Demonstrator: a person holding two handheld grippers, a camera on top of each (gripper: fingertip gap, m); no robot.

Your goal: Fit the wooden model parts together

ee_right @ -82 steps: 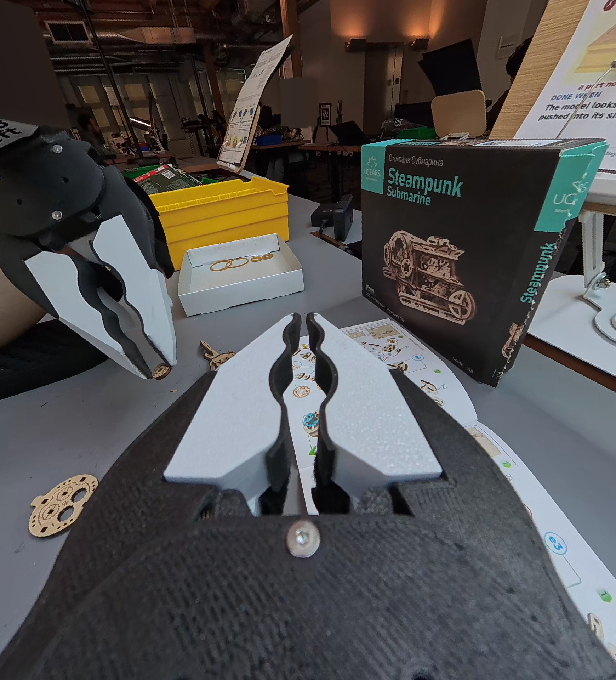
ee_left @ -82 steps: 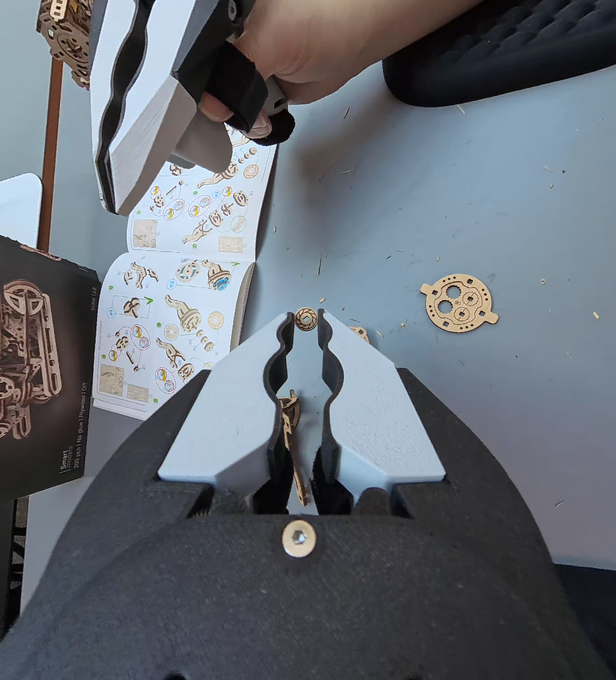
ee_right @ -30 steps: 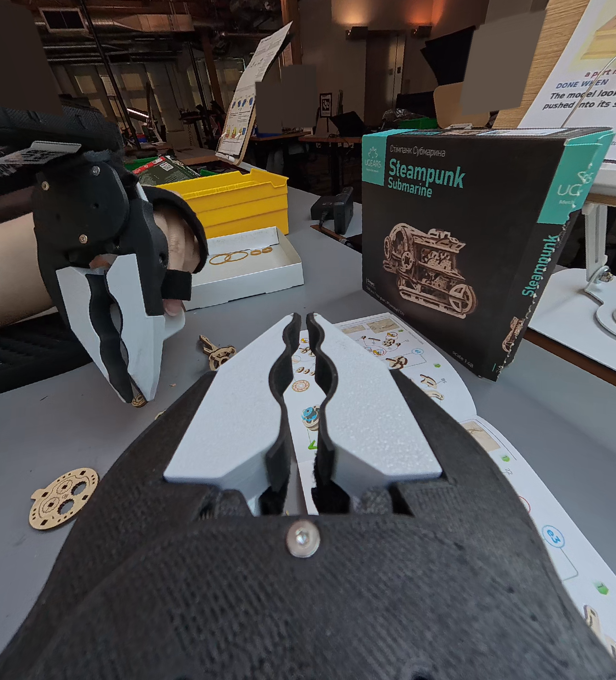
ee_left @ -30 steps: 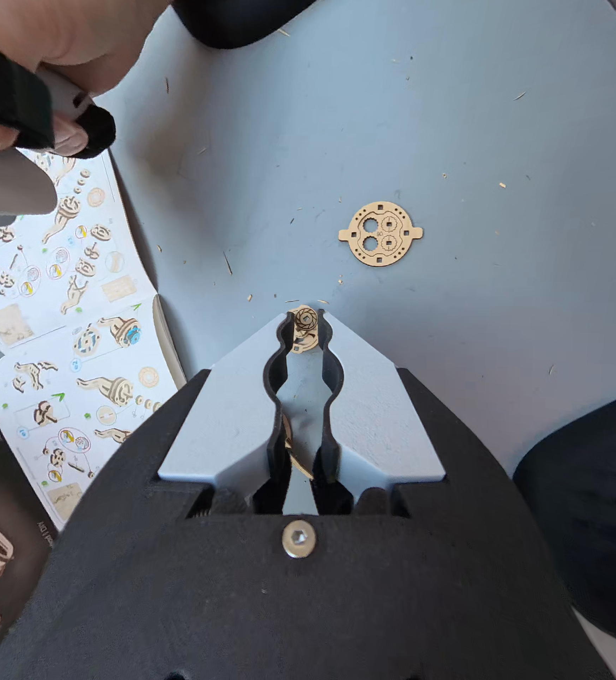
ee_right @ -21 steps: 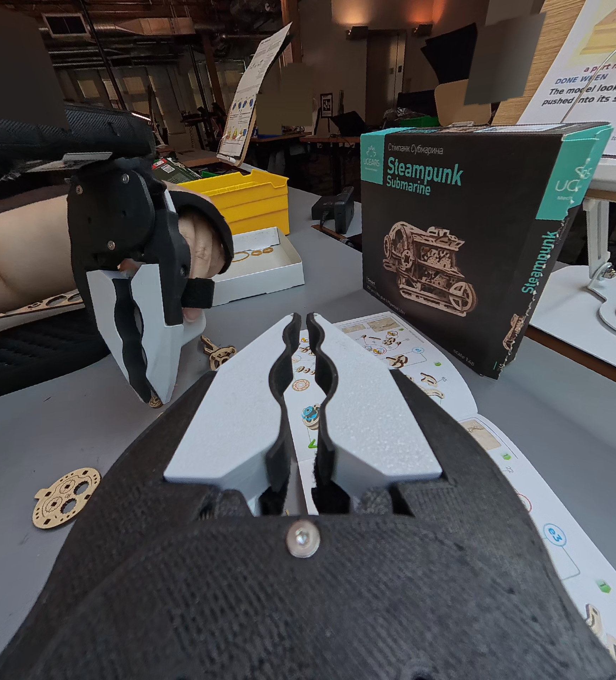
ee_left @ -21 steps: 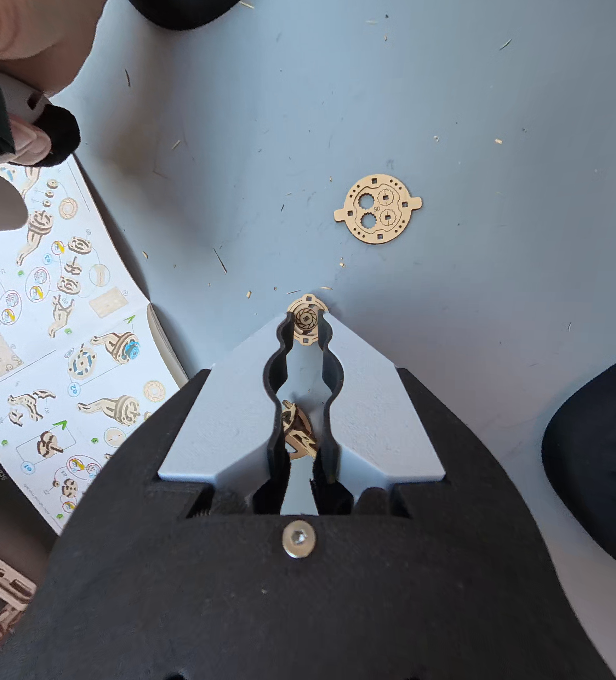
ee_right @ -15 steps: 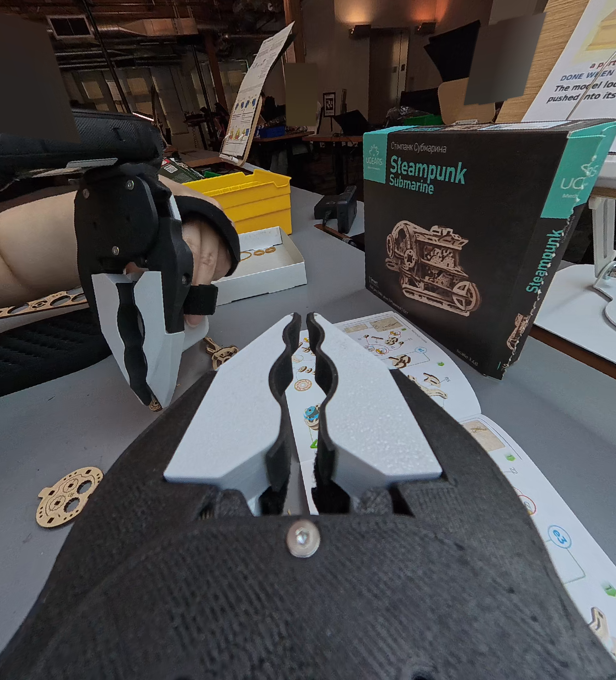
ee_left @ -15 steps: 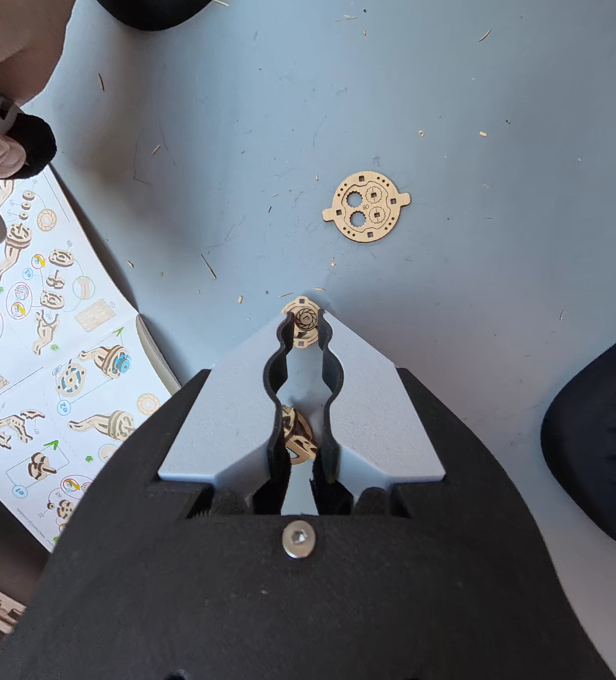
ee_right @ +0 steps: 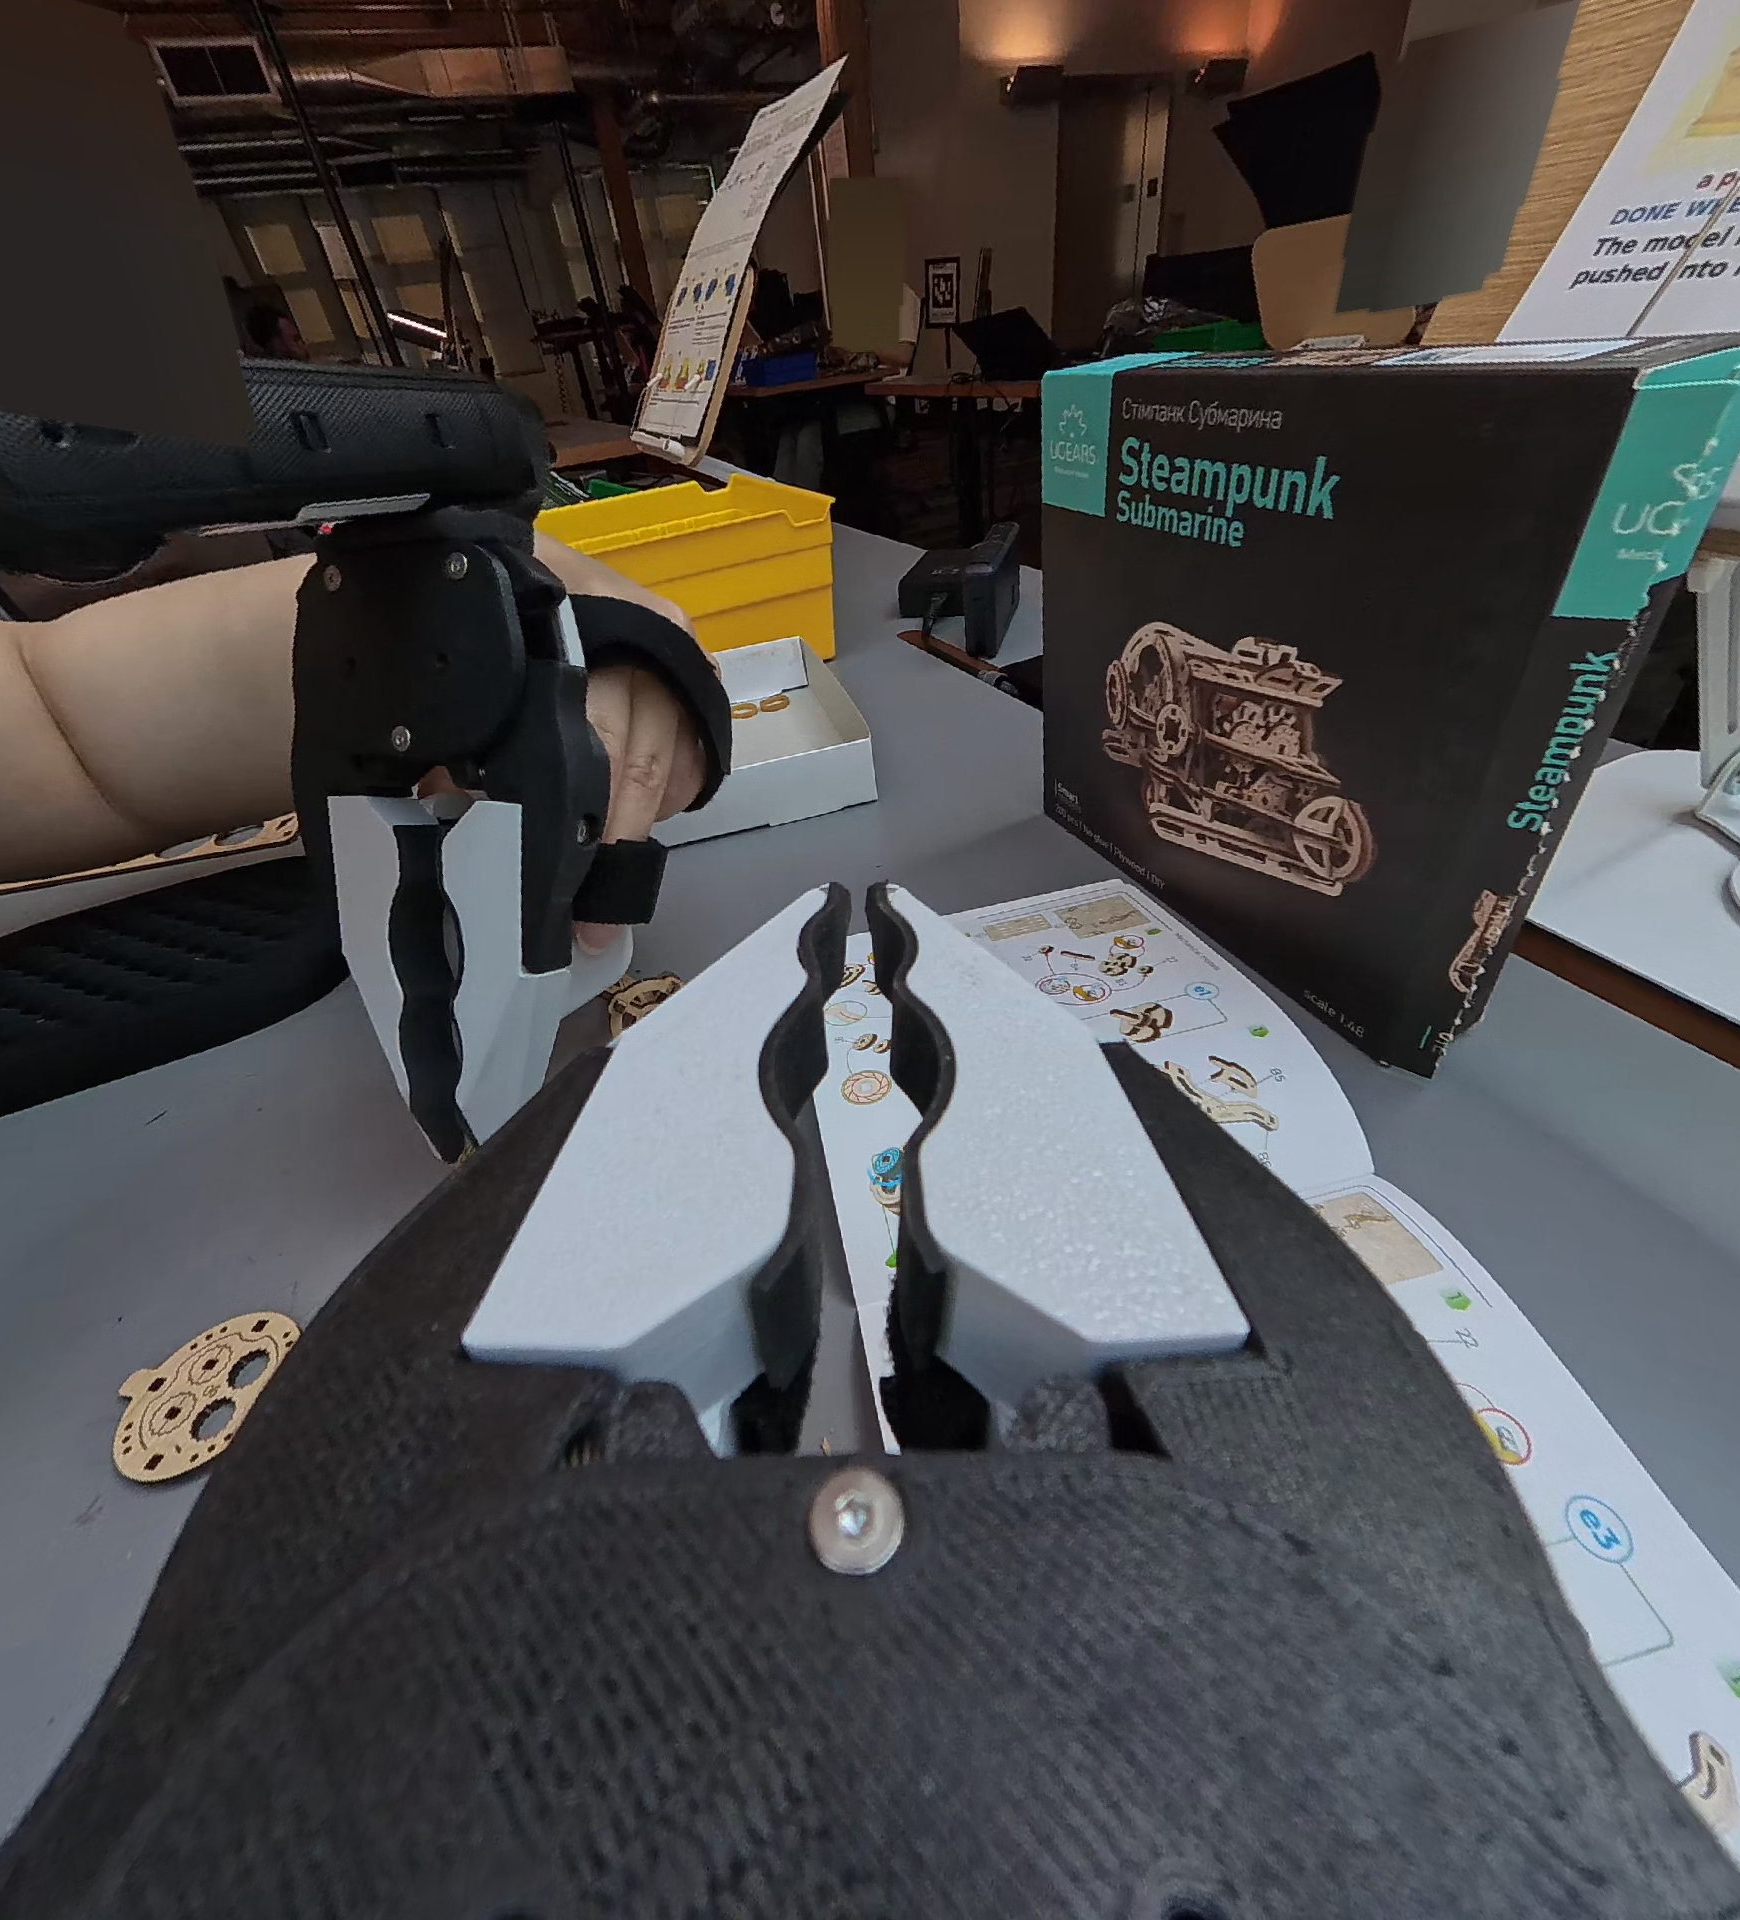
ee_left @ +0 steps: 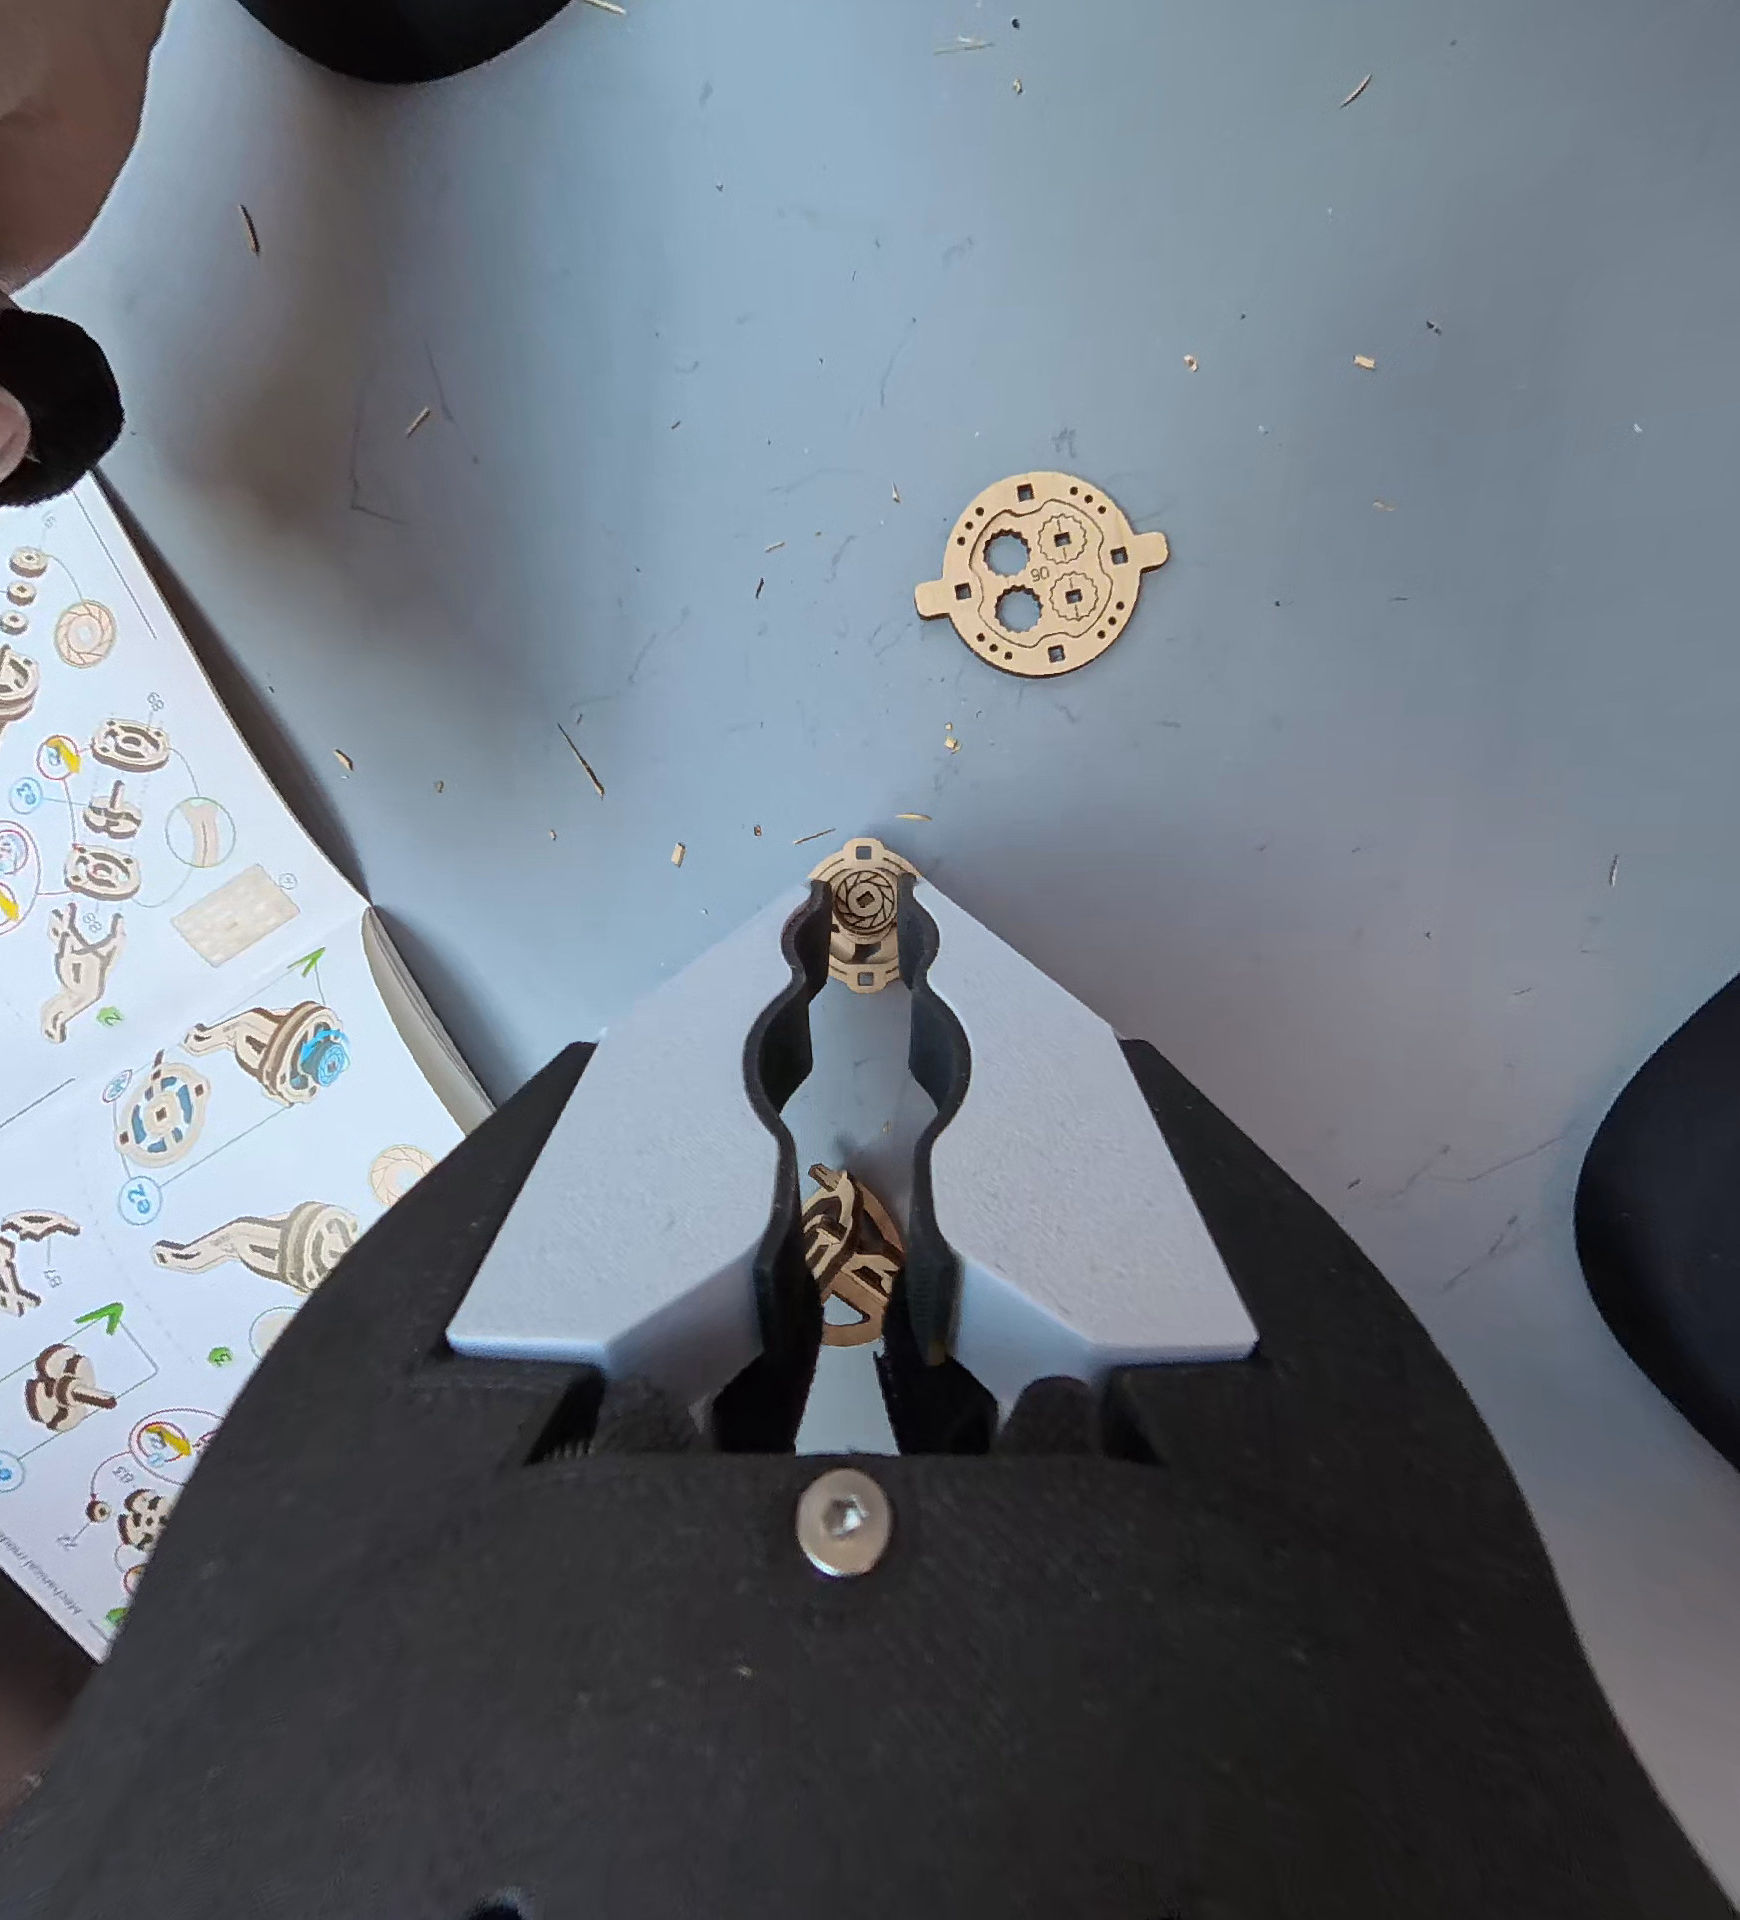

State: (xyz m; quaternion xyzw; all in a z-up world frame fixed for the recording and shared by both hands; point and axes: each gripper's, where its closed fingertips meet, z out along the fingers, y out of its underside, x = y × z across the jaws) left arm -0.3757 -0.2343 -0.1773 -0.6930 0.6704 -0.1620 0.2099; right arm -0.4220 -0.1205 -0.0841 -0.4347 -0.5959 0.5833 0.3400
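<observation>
Two grippers share the grey table [ee_left: 1261, 260], and only one is loaded. The left gripper [ee_left: 864, 914] points steeply down at the table, its fingers clamped on a small round wooden part [ee_left: 863, 902] at the very tips, with more of the same wooden piece [ee_left: 845, 1262] showing deeper between the fingers. Pinching it at the tips leaves the round end exposed, which I judge suits pressing it into a mate. The likeliest mate, a flat wooden disc with two round holes and two gear-shaped cut-outs [ee_left: 1040, 574], lies loose on the table beyond and to the right of the tips, apart from them.

The right gripper [ee_right: 853, 902] hovers low over the open instruction booklet [ee_right: 1136, 997], its fingers nearly together with a narrow slit between and nothing held. It looks free to steady the disc.

Another wooden piece [ee_right: 639, 1000] lies just behind the left gripper. Farther back stand the dark model box [ee_right: 1365, 665], a shallow white tray [ee_right: 804, 769] and a yellow bin [ee_right: 731, 561]. A black mesh pad [ee_right: 97, 997] sits at the left. Nothing lies between the held part and the disc except wood splinters.
</observation>
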